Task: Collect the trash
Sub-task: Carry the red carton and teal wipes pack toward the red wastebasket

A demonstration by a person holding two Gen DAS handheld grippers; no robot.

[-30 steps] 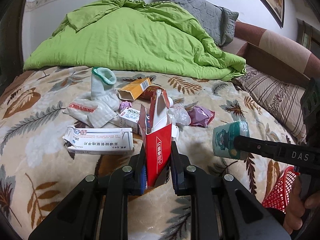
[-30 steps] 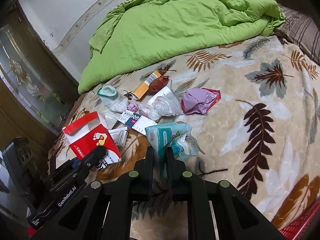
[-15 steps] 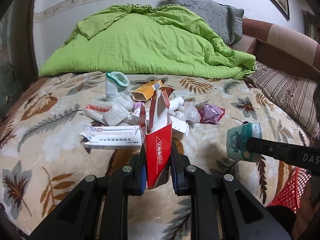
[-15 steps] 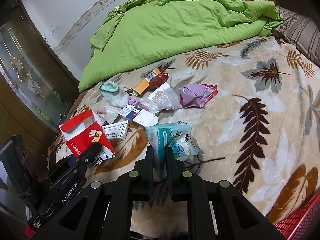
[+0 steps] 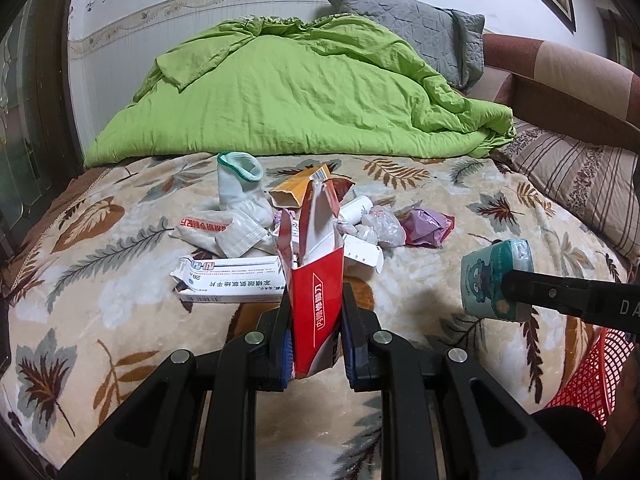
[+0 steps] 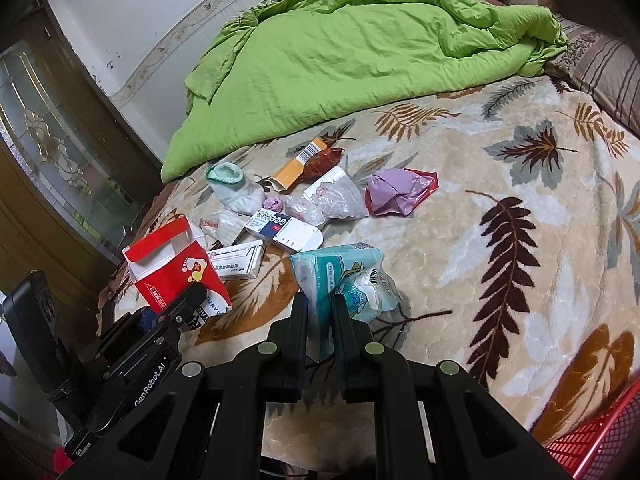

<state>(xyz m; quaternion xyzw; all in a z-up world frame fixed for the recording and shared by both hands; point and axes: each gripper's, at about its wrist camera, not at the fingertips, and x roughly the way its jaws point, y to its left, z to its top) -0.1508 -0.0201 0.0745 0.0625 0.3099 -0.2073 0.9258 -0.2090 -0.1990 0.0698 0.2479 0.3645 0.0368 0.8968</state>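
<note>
My left gripper (image 5: 314, 320) is shut on an open red carton (image 5: 316, 300) and holds it upright above the bed; the carton also shows in the right wrist view (image 6: 172, 272). My right gripper (image 6: 320, 316) is shut on a teal tissue pack (image 6: 340, 280), which also shows in the left wrist view (image 5: 494, 280). More trash lies on the leaf-print blanket (image 6: 520, 200): a white medicine box (image 5: 228, 280), an orange box (image 5: 298, 190), a purple wrapper (image 5: 426, 226), clear plastic bags (image 5: 380, 226) and a white sock (image 5: 240, 192).
A red mesh basket (image 5: 592, 376) sits at the lower right, also in the right wrist view (image 6: 600, 440). A green duvet (image 5: 300, 96) and grey pillow (image 5: 420, 32) fill the back of the bed. A striped pillow (image 5: 580, 184) lies right. A wooden cabinet (image 6: 52, 168) stands left.
Both grippers have drawn back from the trash pile toward the bed's near edge, each still holding its item. More of the blanket and the red basket show now.
</note>
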